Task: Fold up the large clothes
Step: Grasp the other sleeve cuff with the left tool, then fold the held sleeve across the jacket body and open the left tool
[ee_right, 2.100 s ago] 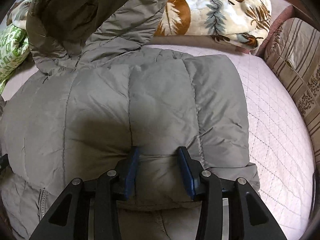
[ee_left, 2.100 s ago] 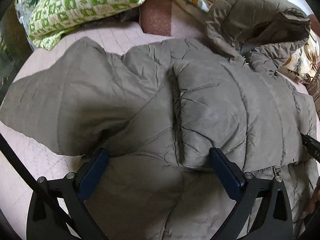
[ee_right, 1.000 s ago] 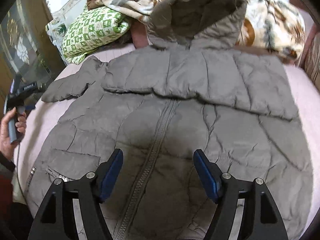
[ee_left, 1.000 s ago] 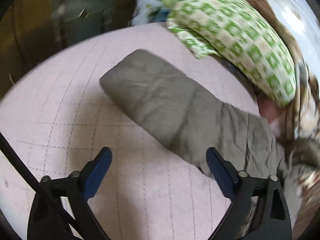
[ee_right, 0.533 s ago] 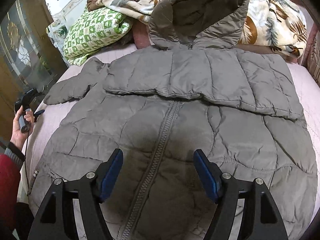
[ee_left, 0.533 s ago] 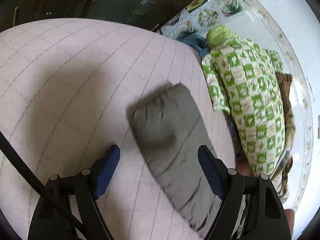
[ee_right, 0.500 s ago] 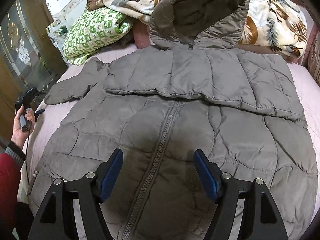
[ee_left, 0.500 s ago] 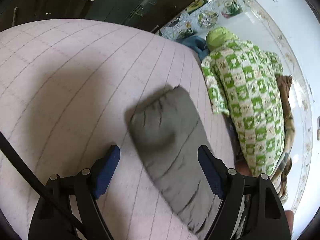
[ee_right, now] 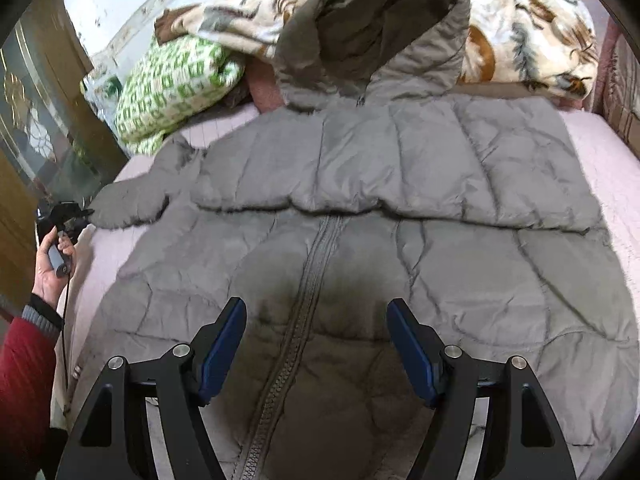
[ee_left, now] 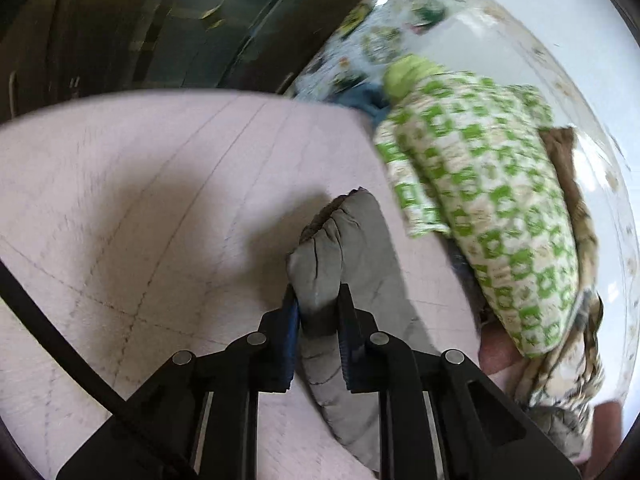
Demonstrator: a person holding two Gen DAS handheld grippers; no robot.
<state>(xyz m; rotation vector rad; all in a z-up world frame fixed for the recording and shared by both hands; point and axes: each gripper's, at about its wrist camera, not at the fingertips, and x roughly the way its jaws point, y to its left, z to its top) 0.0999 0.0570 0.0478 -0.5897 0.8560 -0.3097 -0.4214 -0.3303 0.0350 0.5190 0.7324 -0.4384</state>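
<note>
While pinched, grey sleeve cuff (ee_left: pixel 320 268), seemingly bunched.

Left of your left gripper (ee_left: pixel 318 300) the pink bedspread (ee_left: pixel 132 208) is wide open; to its right, the green checked pillow (ee_left: pixel 480 208) crowds you.

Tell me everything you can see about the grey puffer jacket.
The grey puffer jacket lies front-up on the pink quilted bedspread, zipper closed. Quilted, slightly shiny fabric. Its hood rests against the piled blankets. One sleeve is folded across the chest; the left gripper pinches the other sleeve's cuff.
</note>
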